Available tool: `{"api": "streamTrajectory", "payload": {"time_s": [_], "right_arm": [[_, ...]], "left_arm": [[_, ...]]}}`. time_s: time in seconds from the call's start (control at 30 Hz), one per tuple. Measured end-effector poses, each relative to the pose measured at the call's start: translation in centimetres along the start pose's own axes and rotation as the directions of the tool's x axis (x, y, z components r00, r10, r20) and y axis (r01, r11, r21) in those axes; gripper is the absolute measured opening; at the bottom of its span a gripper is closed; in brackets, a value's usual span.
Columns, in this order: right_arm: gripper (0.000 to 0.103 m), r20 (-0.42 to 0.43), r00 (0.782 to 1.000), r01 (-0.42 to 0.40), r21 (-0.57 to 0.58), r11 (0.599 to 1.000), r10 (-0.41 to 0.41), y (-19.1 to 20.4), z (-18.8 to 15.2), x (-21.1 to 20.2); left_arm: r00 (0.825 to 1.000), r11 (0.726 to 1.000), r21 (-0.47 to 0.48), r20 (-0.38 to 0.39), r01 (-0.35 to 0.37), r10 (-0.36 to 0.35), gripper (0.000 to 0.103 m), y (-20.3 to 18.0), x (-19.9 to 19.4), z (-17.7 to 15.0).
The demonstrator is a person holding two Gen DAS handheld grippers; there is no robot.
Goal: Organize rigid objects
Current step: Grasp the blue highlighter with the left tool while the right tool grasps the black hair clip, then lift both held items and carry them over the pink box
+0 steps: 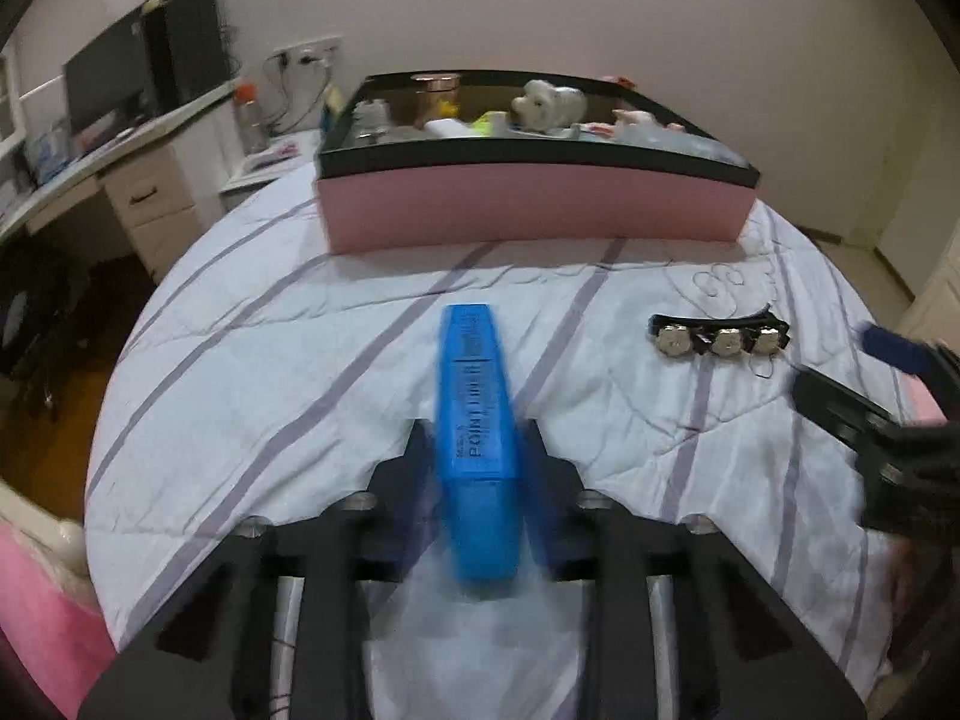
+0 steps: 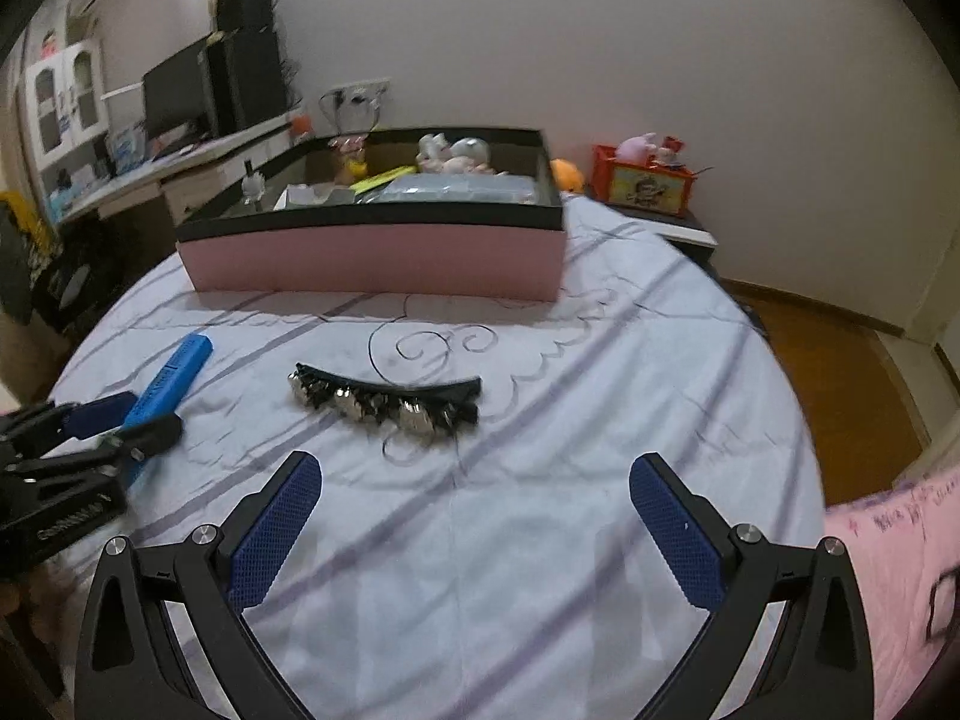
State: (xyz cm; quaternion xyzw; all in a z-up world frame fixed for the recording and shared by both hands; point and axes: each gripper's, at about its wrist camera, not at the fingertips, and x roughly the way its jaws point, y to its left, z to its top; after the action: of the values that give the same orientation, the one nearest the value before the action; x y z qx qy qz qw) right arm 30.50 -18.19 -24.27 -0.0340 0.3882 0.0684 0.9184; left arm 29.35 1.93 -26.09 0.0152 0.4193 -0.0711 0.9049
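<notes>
The blue case (image 1: 477, 420) is pinched in the left tool (image 1: 477, 450) on the bed (image 1: 270, 360), in front of the box (image 1: 534, 207). The right tool (image 2: 474, 516) is spread before the hair clip (image 2: 390, 399). Lifting into the box is judged next.

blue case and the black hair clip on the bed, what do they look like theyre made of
Blue case: seemingly hard plastic, smooth and slightly glossy, with black lettering printed on its flat face; it keeps its shape between the left gripper pads.
Hair clip: a black curved bar, likely plastic or lacquered metal, too blurred to tell, carrying round shiny silver ornaments that reflect light like metal or rhinestones.
</notes>
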Motion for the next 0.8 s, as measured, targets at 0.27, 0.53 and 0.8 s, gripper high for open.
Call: {"api": "streamTrajectory", "payload": {"time_s": [0.27, 0.53, 0.8], "right_arm": [[0.103, -0.067, 0.996, -0.071, -0.228, 0.971, 0.057, 1.9, 3.1, 4.4], [0.033, -0.126, 0.98, -0.184, -0.286, 0.94, 0.154, 3.0, 3.2, 4.8], [0.017, -0.067, 0.988, -0.15, -0.258, 0.955, 0.137, 4.0, 2.0, 2.7]], "left_arm": [[1.0, 1.0, 0.007, 0.01, 0.001, -0.001, 0.027, 0.1, -0.4, -0.2], [1.0, 1.0, 0.008, 0.014, 0.005, -0.005, 0.027, 0.0, -0.6, 0.0], [0.997, 1.0, 0.016, 0.069, 0.022, -0.023, 0.027, -0.3, -2.0, 0.8]]}}
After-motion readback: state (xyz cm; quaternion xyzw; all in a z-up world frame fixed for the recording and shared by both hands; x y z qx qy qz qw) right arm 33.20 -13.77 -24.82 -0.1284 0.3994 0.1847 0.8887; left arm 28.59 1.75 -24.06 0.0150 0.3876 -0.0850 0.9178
